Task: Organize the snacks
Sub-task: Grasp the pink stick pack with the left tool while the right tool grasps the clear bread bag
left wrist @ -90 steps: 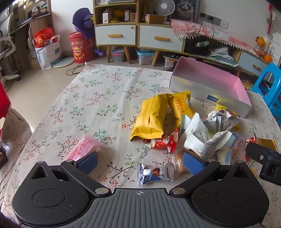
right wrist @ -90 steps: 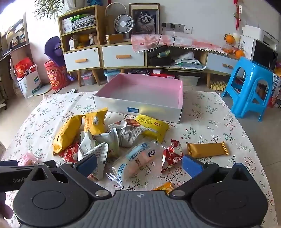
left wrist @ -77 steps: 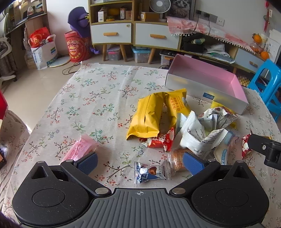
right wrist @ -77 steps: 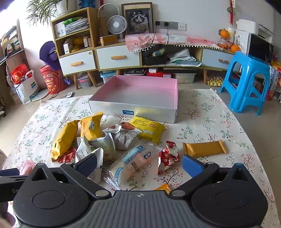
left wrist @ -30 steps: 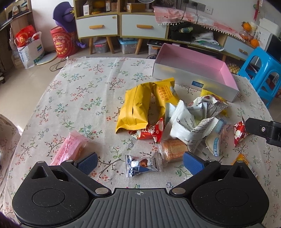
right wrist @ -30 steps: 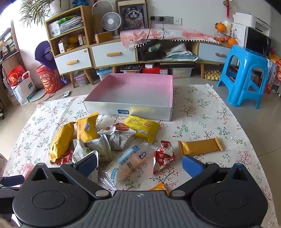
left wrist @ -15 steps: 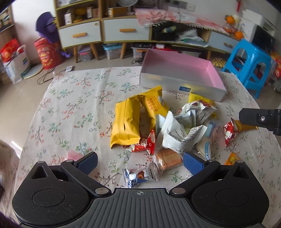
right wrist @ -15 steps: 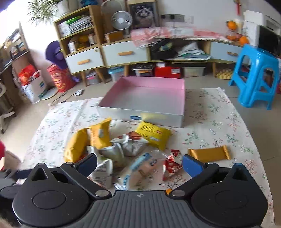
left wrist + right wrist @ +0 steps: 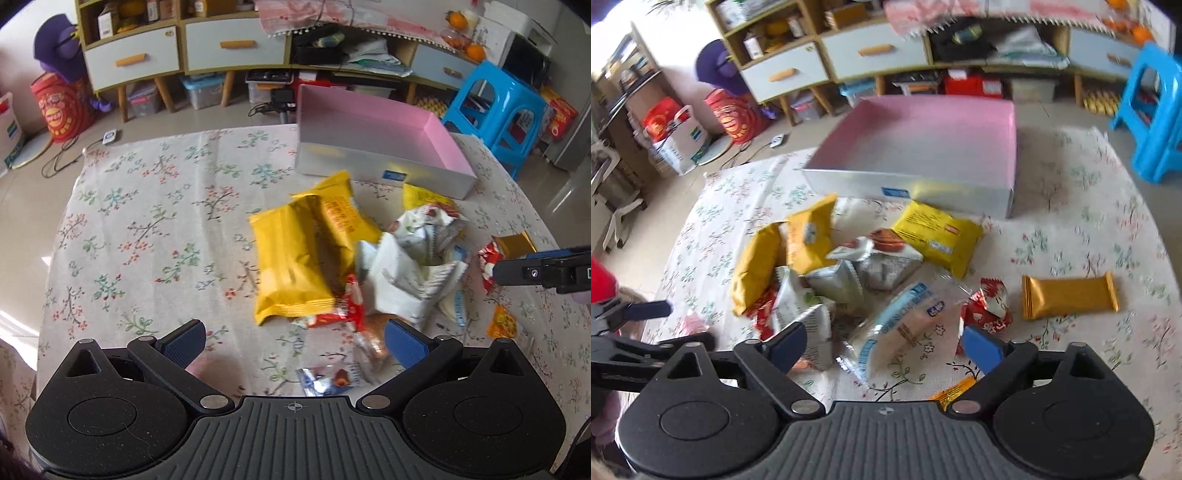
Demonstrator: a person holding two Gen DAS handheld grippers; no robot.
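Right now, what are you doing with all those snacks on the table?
A person is tidying snacks with a tool in each hand. Both the left tool and right tool are open and holding nothing, hovering over the pile of snack packets on the flowery tablecloth. The pink box behind the pile has nothing in it yet.

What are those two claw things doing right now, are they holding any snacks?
Left gripper: open, holding nothing.
Right gripper: open, holding nothing.
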